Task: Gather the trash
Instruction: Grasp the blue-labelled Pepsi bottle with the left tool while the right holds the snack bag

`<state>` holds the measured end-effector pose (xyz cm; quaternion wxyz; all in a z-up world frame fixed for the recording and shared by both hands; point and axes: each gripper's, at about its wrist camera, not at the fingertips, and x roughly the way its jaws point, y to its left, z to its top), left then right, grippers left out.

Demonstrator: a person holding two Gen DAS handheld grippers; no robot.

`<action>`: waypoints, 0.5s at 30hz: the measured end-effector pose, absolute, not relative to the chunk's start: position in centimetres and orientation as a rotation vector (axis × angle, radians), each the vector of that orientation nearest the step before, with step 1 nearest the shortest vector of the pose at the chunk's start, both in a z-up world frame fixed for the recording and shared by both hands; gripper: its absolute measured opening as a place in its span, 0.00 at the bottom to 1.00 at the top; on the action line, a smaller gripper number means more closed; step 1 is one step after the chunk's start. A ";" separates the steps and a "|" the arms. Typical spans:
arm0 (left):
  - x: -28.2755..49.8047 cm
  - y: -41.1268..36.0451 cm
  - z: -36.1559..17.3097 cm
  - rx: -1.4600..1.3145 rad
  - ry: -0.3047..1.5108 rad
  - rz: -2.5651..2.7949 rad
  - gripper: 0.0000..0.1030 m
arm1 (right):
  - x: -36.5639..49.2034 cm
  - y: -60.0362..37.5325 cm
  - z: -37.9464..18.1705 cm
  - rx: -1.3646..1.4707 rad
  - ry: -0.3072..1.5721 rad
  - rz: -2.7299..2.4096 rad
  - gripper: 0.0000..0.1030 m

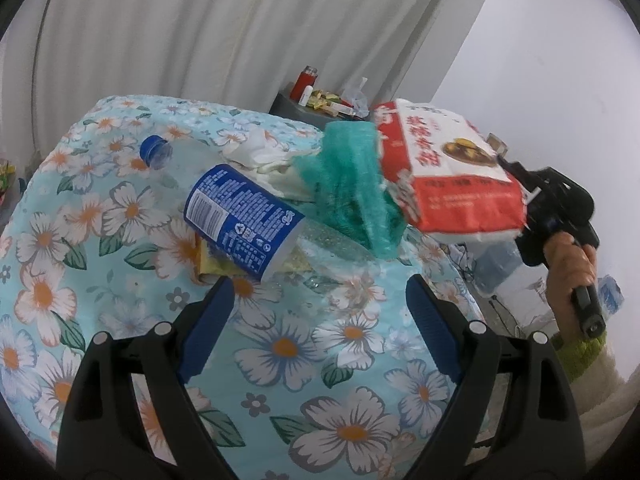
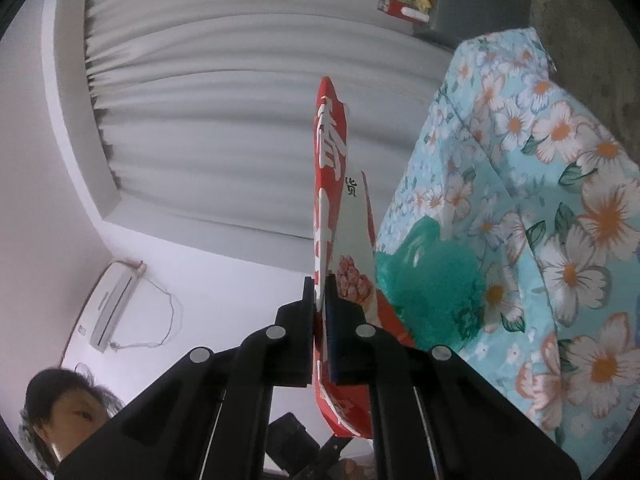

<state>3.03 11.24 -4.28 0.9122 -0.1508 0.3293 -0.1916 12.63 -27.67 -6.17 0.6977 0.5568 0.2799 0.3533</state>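
Trash lies on a floral bedspread: a clear plastic bottle with a blue label and blue cap, crumpled white tissue, a yellow wrapper under the bottle, and a teal mesh wad. My left gripper is open just in front of the bottle. My right gripper is shut on a red-and-white snack bag, held in the air to the right of the pile; the bag also shows in the left wrist view. The teal mesh shows beside the bag.
A dark bedside table behind the bed holds a red flask and small packets. White curtains hang behind. A large water jug stands right of the bed. The person's face shows in the right wrist view, low at the left.
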 end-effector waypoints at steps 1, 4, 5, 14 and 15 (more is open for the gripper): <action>3.1 11.3 -4.3 -0.315 0.682 -0.392 0.80 | 12.1 -28.0 -5.9 1.226 0.618 0.784 0.05; 3.4 11.6 -4.4 -0.335 0.686 -0.385 0.80 | 10.6 -28.4 -4.8 1.163 0.615 0.769 0.05; 3.6 11.8 -4.3 -0.343 0.687 -0.383 0.80 | 10.1 -28.5 -4.4 1.136 0.614 0.768 0.05; 7.1 14.0 -4.9 -0.499 0.767 -0.350 0.80 | 5.7 -29.7 -2.2 0.952 0.619 0.687 0.05; 7.6 14.2 -5.0 -0.524 0.782 -0.351 0.80 | 5.3 -29.9 -2.2 0.935 0.625 0.667 0.05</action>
